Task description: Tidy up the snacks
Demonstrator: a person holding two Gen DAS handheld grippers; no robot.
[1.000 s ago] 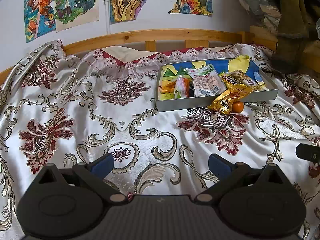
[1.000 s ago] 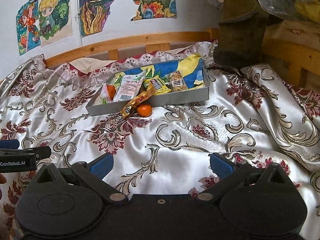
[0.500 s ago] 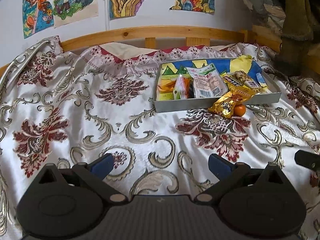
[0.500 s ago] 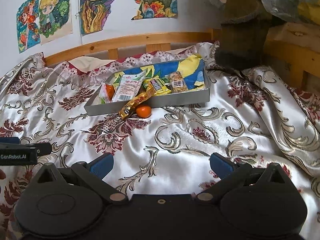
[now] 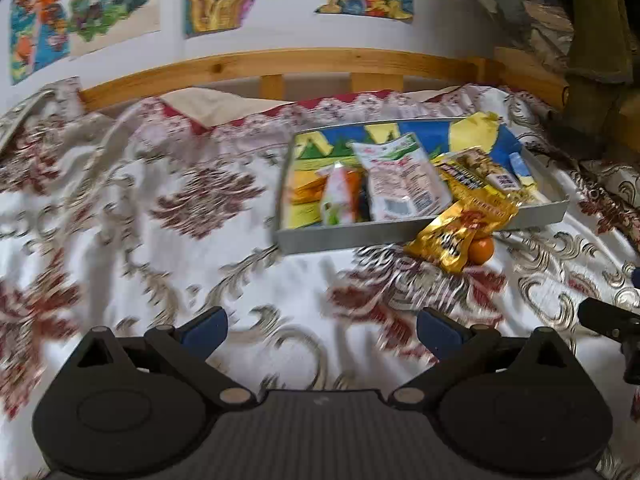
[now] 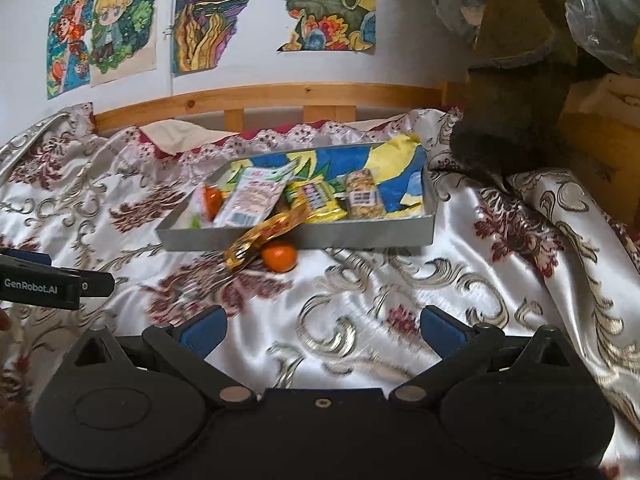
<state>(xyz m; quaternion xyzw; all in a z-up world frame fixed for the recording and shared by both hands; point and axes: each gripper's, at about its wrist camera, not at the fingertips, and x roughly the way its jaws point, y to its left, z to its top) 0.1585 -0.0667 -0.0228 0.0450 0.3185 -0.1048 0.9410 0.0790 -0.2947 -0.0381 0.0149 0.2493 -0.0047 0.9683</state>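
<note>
A grey tray with a colourful lining lies on the patterned bedspread and holds several snack packets, among them a white packet. A gold snack packet hangs over the tray's front rim onto the cloth. An orange mandarin lies on the cloth beside it, outside the tray. My left gripper is open and empty, well short of the tray. My right gripper is also open and empty, a little short of the mandarin.
A wooden bed rail runs behind the tray, under drawings on the wall. A dark bulky object and a wooden box stand at the right. Bedspread folds rise on the right. The other gripper's side shows at each view's edge.
Both grippers have moved forward toward the tray, which now looks larger in both views. The jaws stay wide apart and nothing on the bed has shifted.
</note>
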